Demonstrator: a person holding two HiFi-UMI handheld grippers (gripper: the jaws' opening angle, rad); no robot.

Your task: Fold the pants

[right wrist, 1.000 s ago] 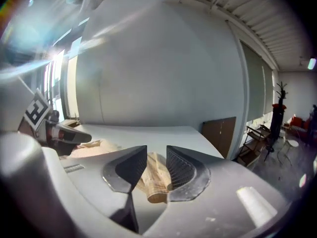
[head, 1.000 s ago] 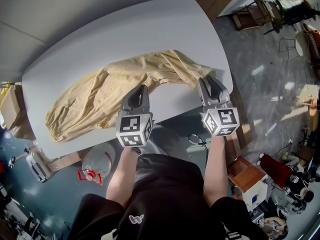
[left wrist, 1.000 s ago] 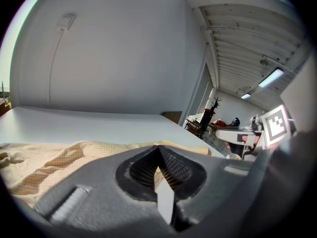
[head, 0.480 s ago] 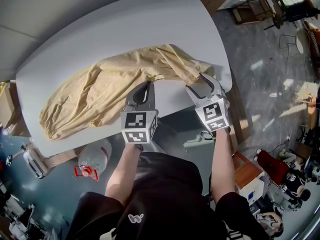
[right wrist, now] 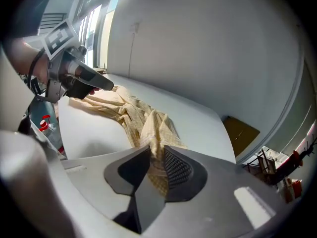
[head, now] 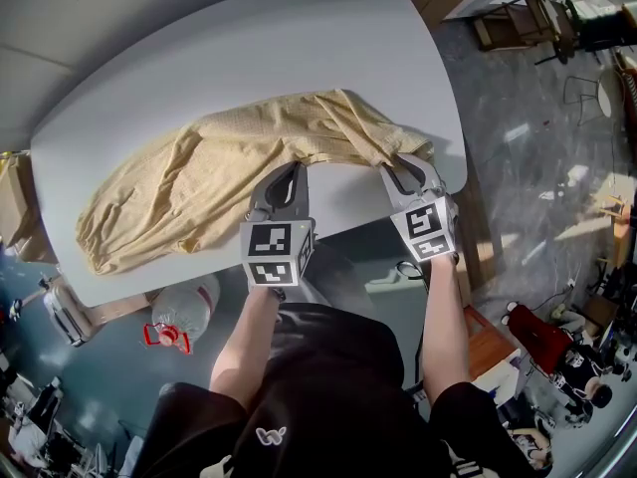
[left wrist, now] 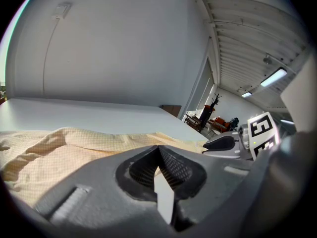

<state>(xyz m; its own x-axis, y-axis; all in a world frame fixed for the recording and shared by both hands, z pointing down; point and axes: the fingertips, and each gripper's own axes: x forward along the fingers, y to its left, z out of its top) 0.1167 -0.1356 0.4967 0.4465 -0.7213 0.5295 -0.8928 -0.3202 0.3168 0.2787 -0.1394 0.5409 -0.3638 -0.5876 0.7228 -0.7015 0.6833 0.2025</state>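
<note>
The table (head: 199, 78) is cut off at its far edge in the head view, and its near left corner is partly covered by the cloth. Which end of the pants (head: 219, 177) is the waist cannot be made out, because the right end is bunched into folds. The pants are laid on the table with their long axis running from the near left to the right, the broad end near the left edge and the gathered end at the near right corner. A cardboard box (head: 15, 217) is seen on the floor beyond the table's left edge, a wooden chair (head: 508, 28) well apart at the far right, and a plastic bottle (head: 184, 317) under the near edge.

The right gripper (head: 403, 164) has just been closing, and its jaws are clamped on the bunched right end of the cloth. The left gripper (head: 288, 172) is held with its jaws together at the pants' near edge; whether fabric is pinched there cannot be told.
</note>
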